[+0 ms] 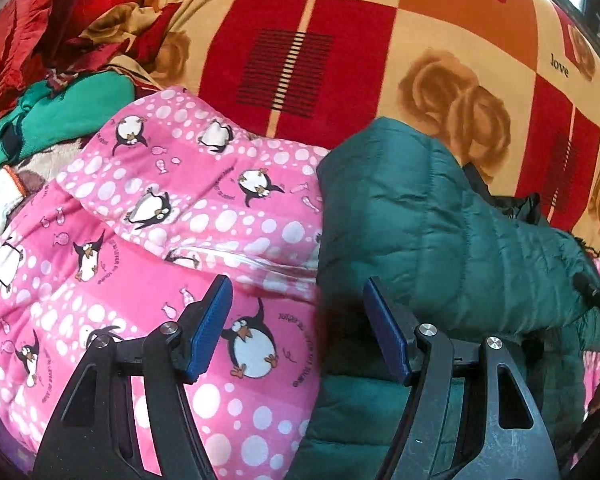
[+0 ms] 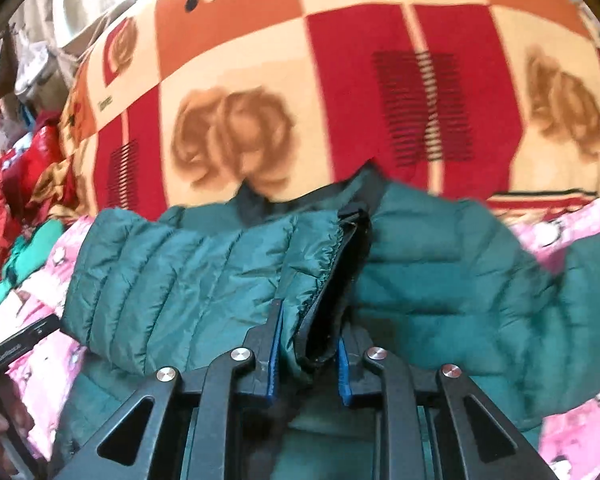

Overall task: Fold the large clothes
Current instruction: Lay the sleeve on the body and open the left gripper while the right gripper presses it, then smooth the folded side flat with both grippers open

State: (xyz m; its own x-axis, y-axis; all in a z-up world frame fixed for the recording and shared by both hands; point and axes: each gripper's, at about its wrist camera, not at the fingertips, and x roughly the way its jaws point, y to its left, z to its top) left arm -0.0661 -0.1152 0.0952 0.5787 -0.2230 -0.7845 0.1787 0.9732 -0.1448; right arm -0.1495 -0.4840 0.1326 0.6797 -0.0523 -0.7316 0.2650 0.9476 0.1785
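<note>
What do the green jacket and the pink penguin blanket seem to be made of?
Green jacket: probably thin nylon or polyester shell, lightly glossy, quilted in stitched puffy channels, so padded.
Pink penguin blanket: apparently soft fleece or flannel, matte, slightly fuzzy, printed with penguins and white dots.

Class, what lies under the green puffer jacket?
The green puffer jacket lies on a pink penguin blanket, which shows at both sides. Anything directly beneath the jacket is covered.

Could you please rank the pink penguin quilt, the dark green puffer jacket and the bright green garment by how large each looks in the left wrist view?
1. pink penguin quilt
2. dark green puffer jacket, though nearness to the camera enlarges it
3. bright green garment, farther away and partly hidden
</note>
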